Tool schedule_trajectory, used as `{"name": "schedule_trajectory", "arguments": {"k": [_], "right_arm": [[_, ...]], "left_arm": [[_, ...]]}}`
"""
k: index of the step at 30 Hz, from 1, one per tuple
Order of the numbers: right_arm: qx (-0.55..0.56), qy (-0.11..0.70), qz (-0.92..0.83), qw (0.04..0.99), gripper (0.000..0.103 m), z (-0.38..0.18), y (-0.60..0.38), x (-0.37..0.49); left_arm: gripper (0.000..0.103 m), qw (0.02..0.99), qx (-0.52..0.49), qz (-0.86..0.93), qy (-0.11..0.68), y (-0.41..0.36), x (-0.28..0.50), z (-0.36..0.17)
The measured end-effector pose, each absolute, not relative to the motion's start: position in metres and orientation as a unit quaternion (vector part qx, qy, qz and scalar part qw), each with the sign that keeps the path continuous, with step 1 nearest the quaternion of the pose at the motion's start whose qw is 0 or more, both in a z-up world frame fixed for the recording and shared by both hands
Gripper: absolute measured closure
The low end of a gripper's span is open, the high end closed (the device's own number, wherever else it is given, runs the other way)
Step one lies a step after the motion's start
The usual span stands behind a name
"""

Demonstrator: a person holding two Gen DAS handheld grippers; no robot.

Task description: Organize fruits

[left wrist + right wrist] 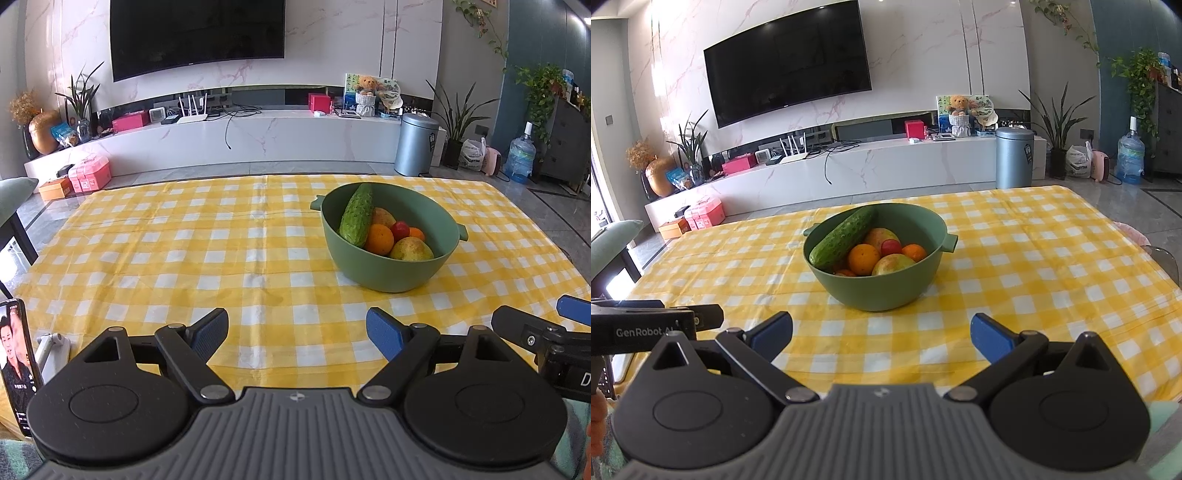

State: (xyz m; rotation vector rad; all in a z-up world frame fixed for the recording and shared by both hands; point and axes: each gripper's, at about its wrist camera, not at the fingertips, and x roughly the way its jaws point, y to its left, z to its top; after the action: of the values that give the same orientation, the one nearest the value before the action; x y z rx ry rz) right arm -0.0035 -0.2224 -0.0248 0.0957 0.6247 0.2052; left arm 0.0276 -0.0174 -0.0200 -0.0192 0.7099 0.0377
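home living room: wall television (786,62)

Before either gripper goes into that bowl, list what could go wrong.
1. The cucumber leans on the green bowl's rim, over the fruit; pulling an orange from under it could tip it onto the tablecloth.
2. The fruit is packed tight, so open jaws may nudge the small red fruit or neighbours.
3. The bowl sits loose on cloth and may slide if pushed.
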Motion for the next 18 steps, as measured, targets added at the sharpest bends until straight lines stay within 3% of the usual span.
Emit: {"name": "schedule_trajectory", "arguments": {"k": [18], "right_arm": [[0.045,0.307,0.102,0.945,0.004,-0.0247,-0.2206,-0.0038]], "left_arm": [[0.007,0.94,-0.022,0.026,0.34,-0.0127,0.0203,-0.0114]]}}
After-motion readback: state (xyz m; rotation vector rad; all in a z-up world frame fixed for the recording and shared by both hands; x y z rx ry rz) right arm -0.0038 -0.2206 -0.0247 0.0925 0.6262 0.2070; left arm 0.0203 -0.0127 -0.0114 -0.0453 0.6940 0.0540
